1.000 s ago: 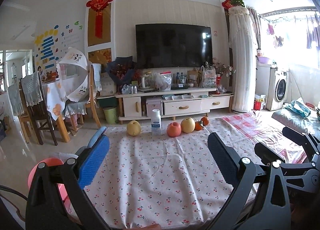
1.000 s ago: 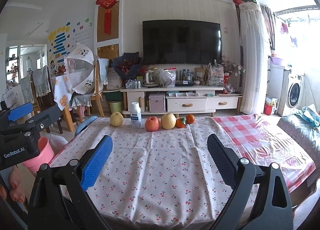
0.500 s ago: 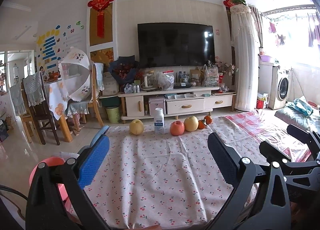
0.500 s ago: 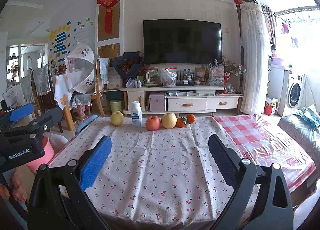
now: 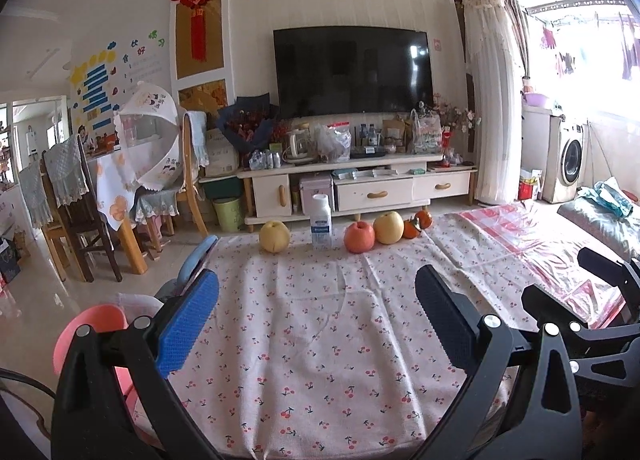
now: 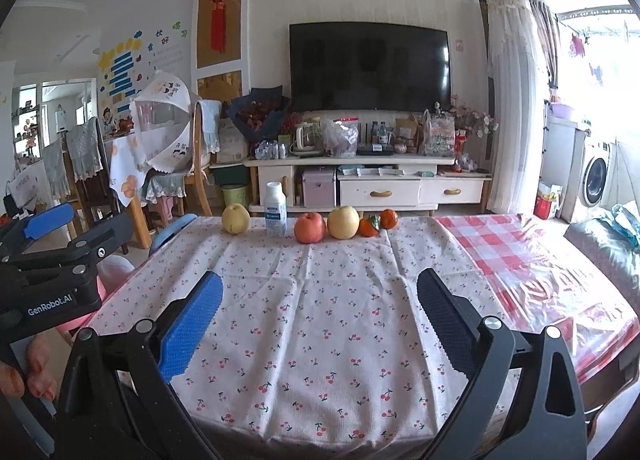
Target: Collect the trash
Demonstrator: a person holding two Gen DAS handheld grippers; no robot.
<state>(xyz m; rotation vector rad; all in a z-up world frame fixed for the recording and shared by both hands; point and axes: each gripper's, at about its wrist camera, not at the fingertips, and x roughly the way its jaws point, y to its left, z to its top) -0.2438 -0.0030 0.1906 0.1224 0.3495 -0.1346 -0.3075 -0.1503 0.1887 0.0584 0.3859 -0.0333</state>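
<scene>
pink bin (image 5: 90,326) half hidden, bottle (image 6: 275,215) label unreadable

"GenRobot.AI" stands in white on the left gripper (image 6: 60,256). The wall poster (image 6: 166,55) carries characters, perhaps "食好", too small to be sure.

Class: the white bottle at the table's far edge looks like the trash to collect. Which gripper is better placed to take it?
Left, narrowly. The white bottle lies almost centred between the open left gripper fingers, but sits left of the right gripper.

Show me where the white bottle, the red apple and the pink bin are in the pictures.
white bottle (image 6: 275,215), right wrist view, on its blue label.
red apple (image 6: 309,227), right wrist view, on the middle of its front.
pink bin (image 5: 93,323), left wrist view, on its rim, left of the table.
</scene>
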